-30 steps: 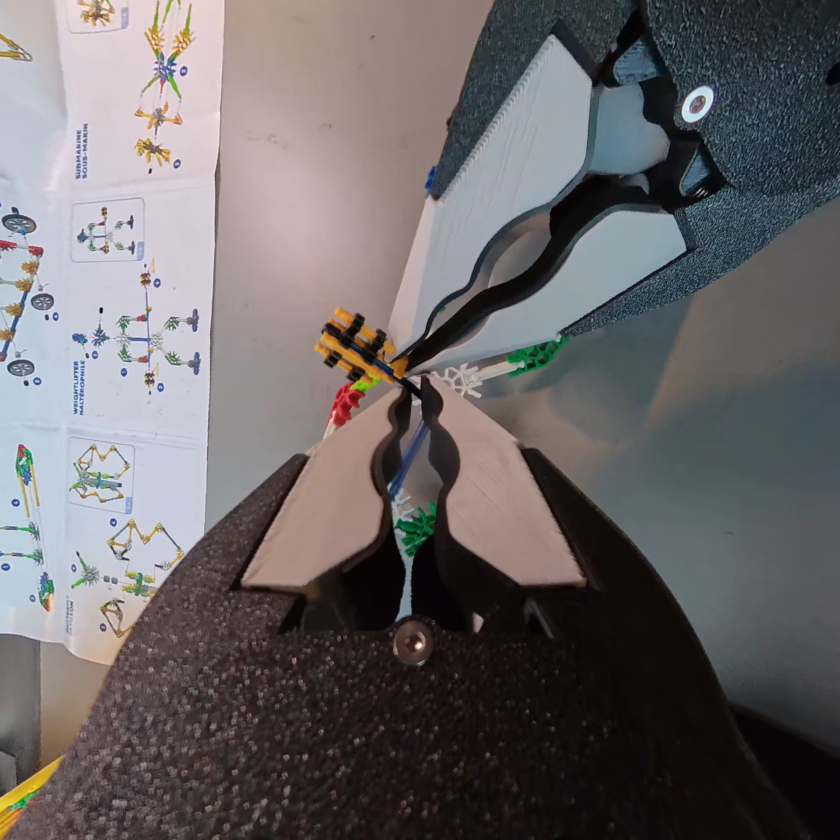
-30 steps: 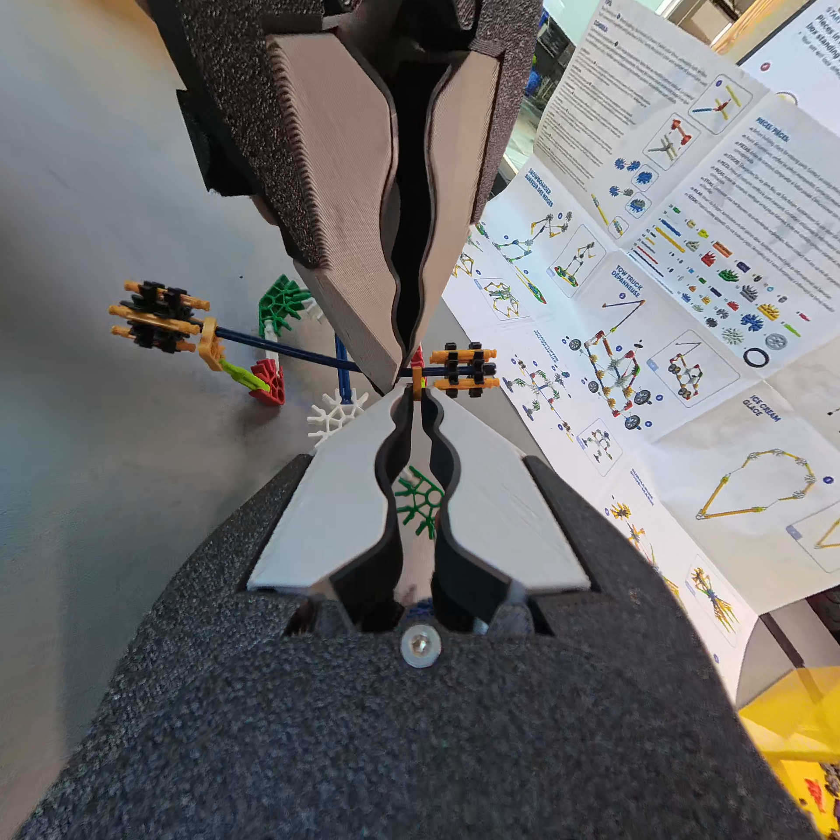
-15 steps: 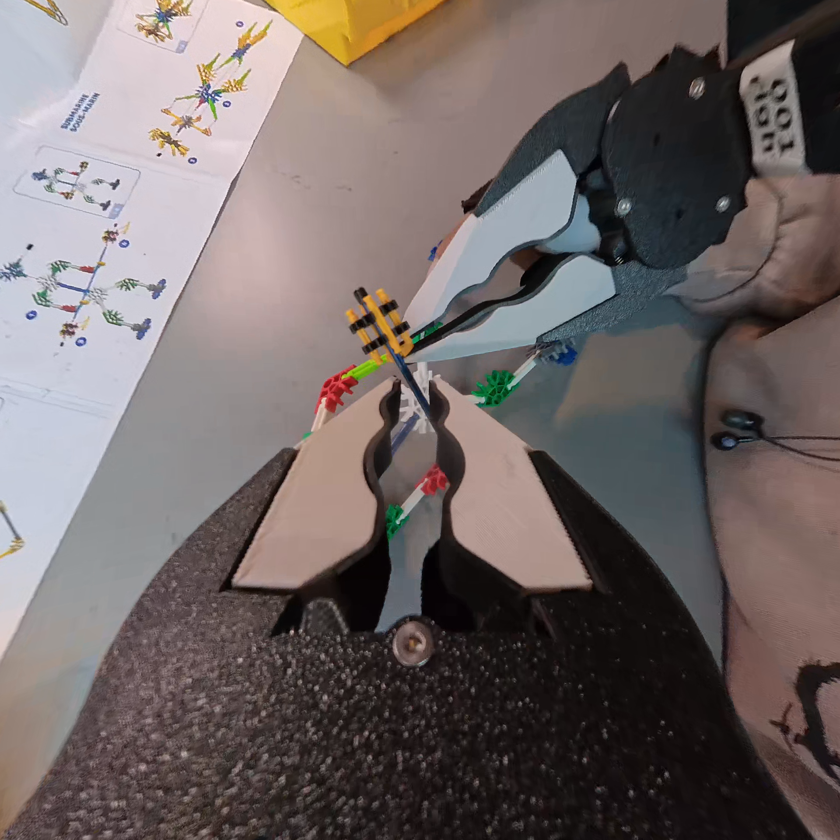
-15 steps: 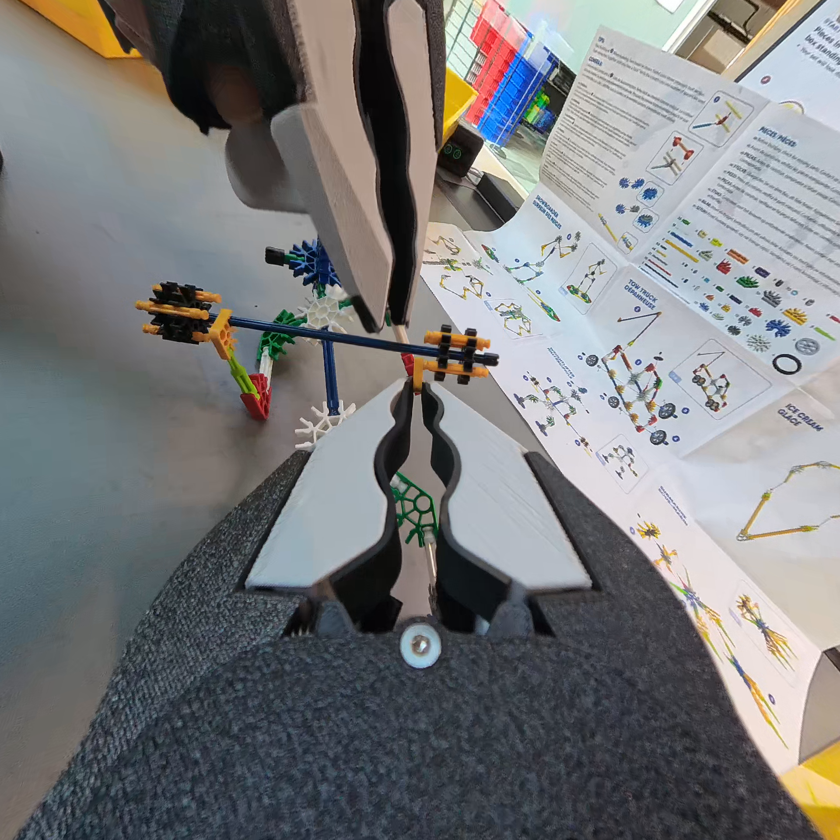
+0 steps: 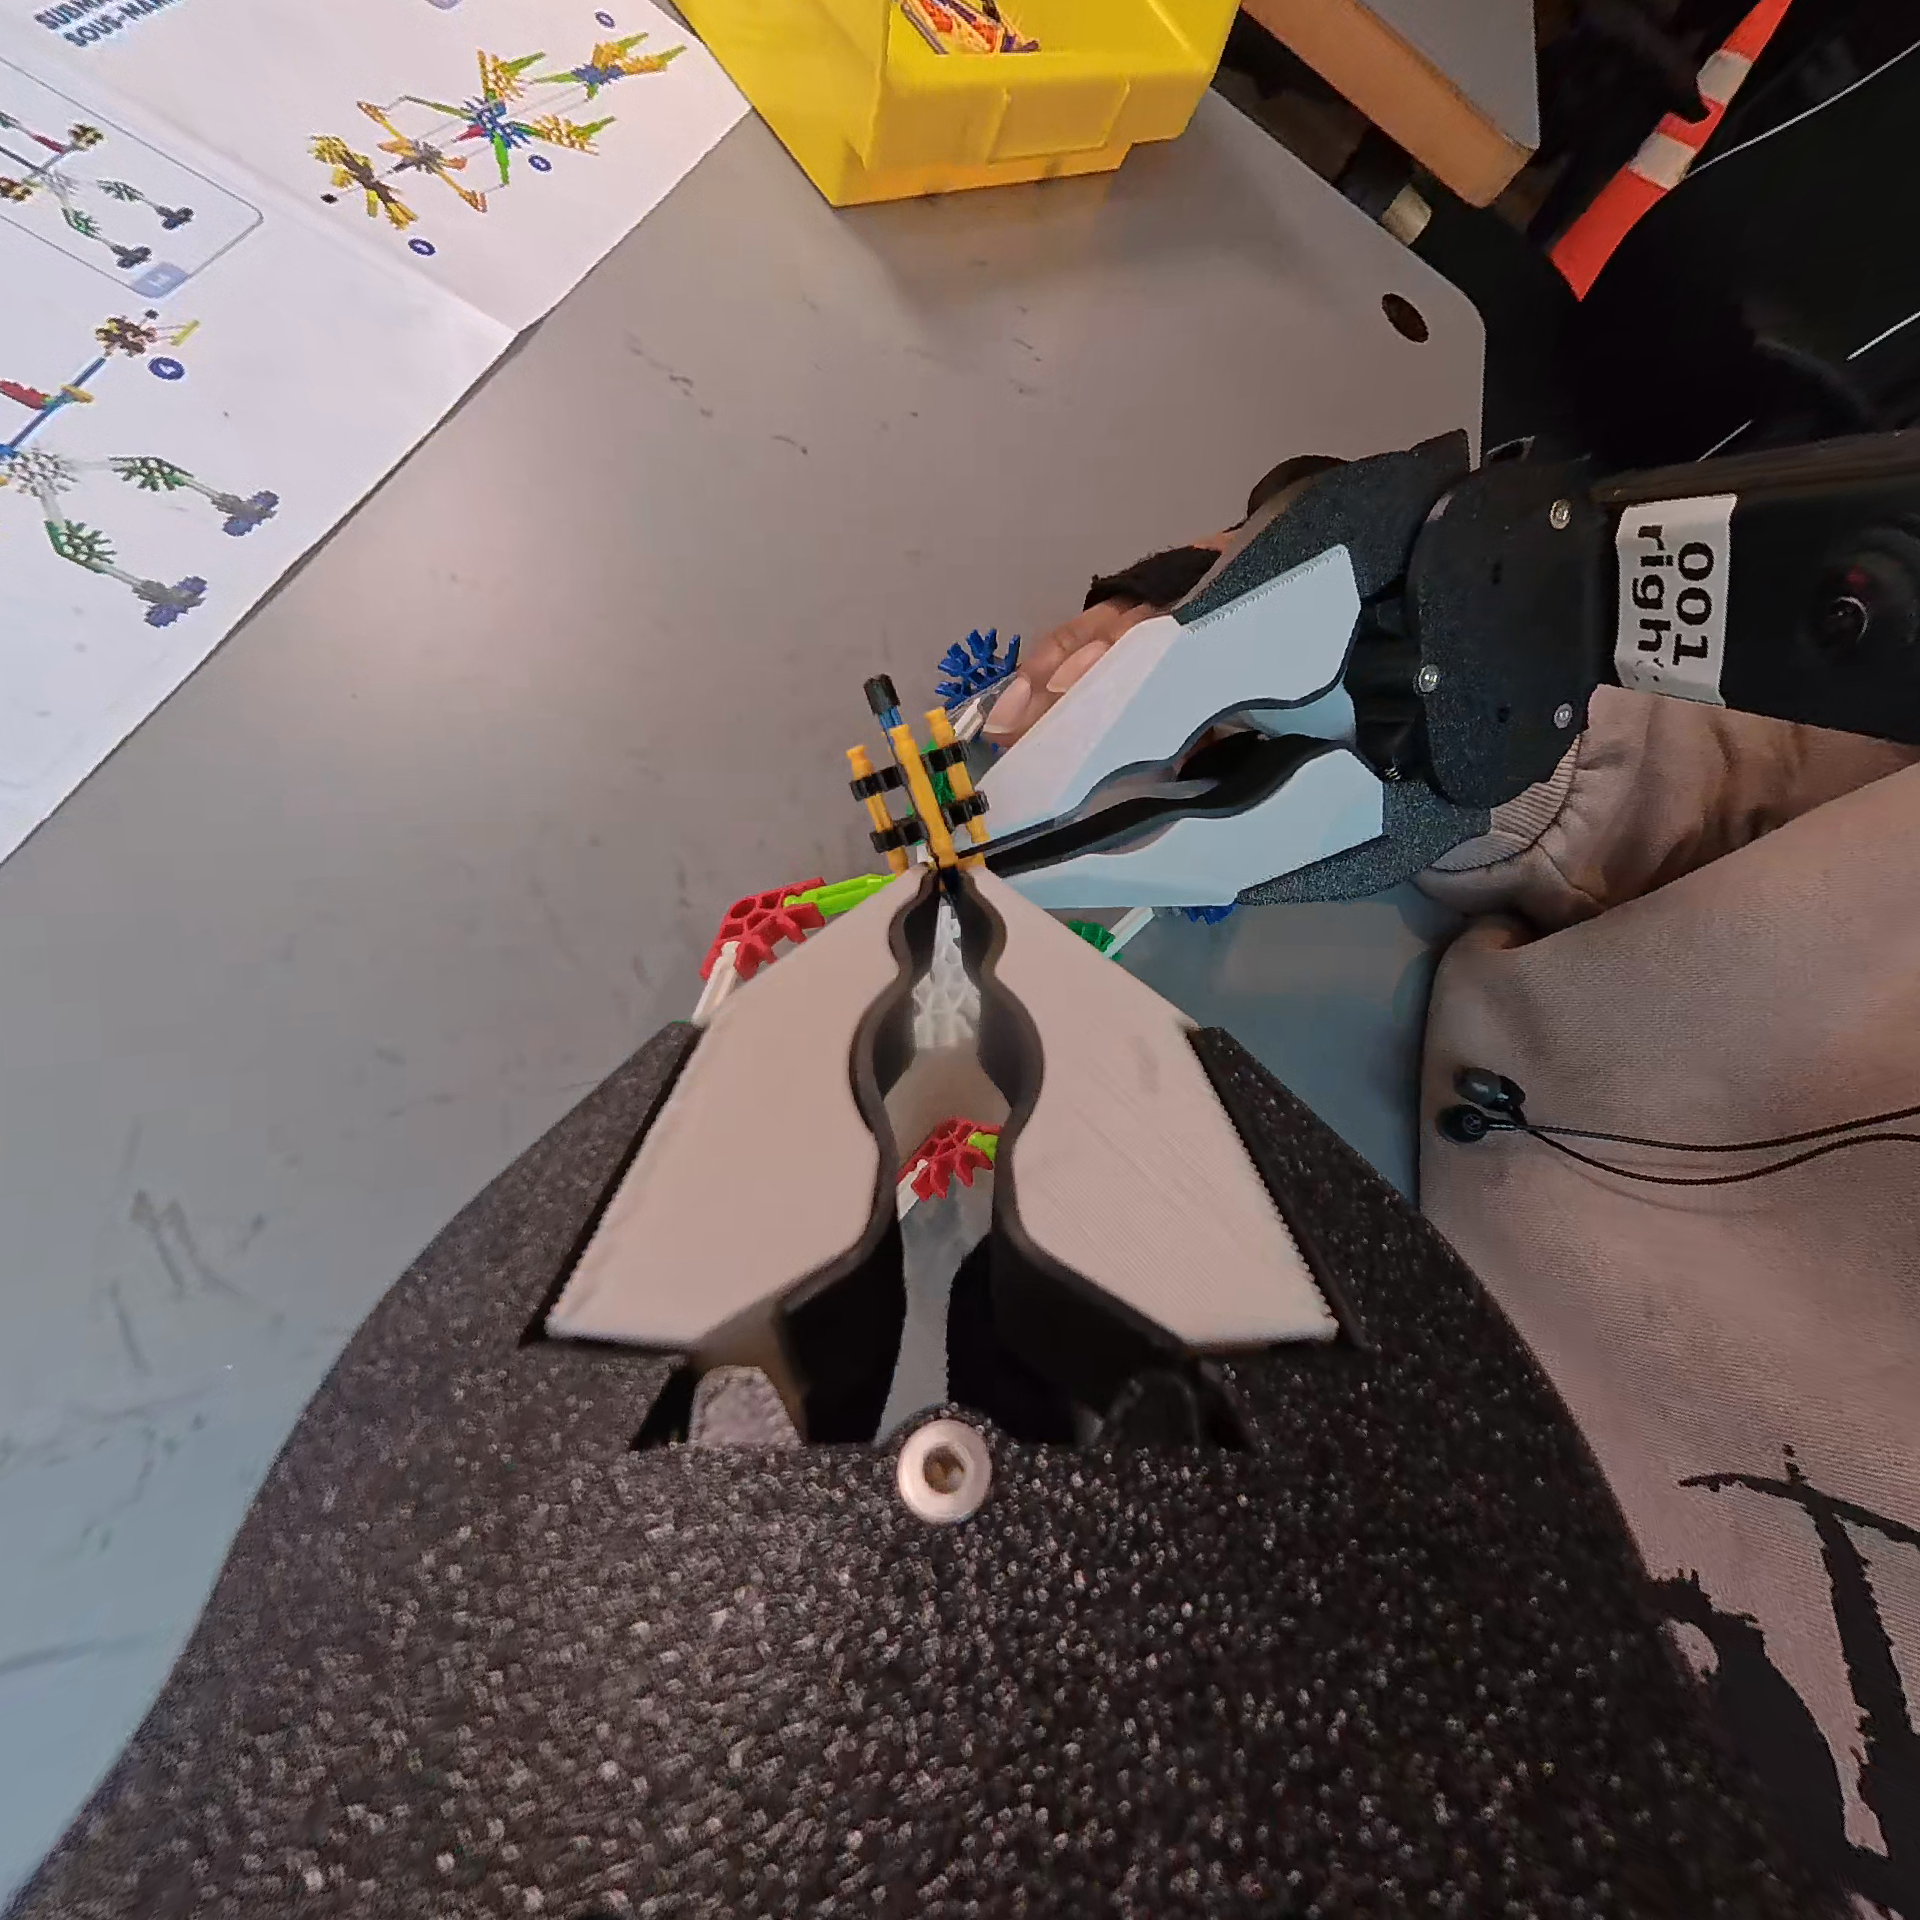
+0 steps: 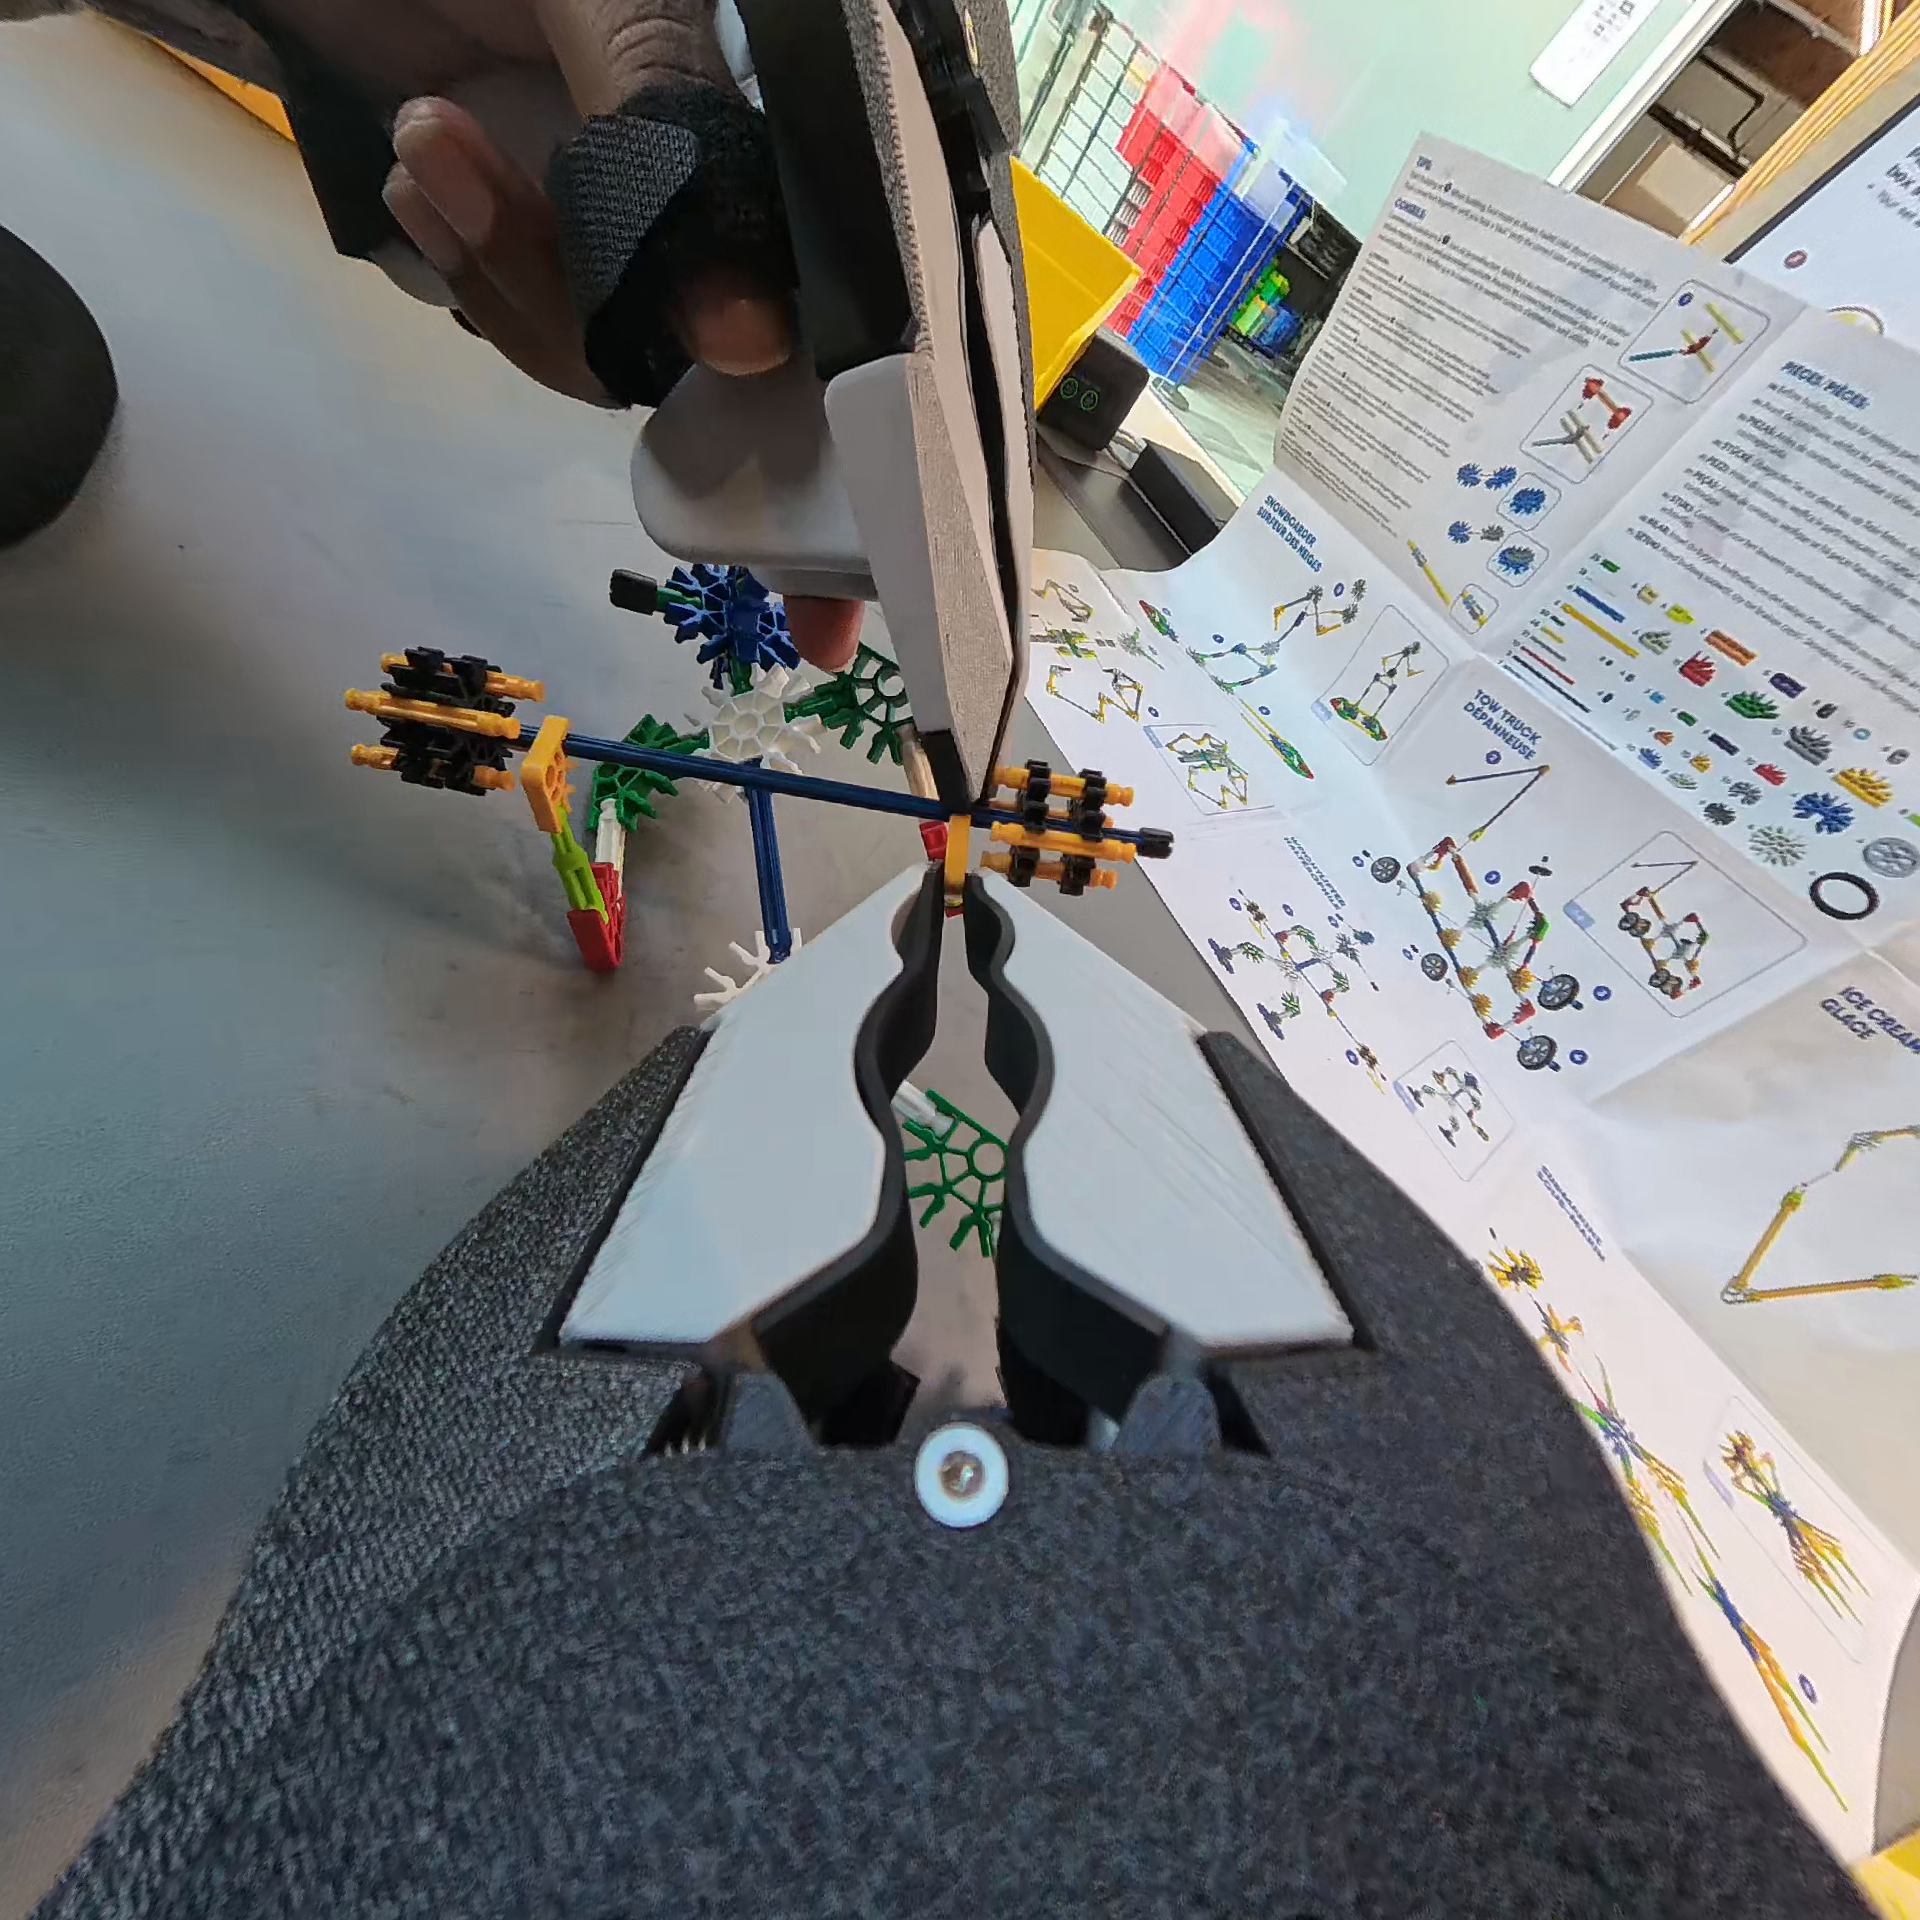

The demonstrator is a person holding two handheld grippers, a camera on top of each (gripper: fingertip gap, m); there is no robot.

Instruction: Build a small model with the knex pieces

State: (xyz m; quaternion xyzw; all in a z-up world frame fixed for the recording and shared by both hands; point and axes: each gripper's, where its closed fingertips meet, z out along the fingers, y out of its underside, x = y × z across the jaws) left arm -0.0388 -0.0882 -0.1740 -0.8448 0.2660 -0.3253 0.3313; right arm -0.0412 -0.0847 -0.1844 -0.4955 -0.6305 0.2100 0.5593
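Bench (image 6: 260, 987) grey, instruction sheet (image 6: 1558, 831) at frame right. Mid-frame, the rod-and-connector toy model (image 6: 748, 769) is pinched twice: left gripper (image 6: 961, 795) clamps its blue rod (image 6: 727, 764), right gripper (image 6: 951, 888) its yellow connector (image 6: 956, 847). Steady, opposed holds look wise.

Grey table (image 5: 520, 727), instruction sheet (image 6: 1558, 831), yellow bin (image 5: 966, 94), earphones (image 5: 1475, 1103)

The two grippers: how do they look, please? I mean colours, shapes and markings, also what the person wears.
Both the left gripper and the right gripper have a rough, dark speckled body, two flat light-grey fingers with wavy black inner pads, and a silver screw at the base. The right one carries a white label with black writing. A black finger sleeve and a beige garment are worn.
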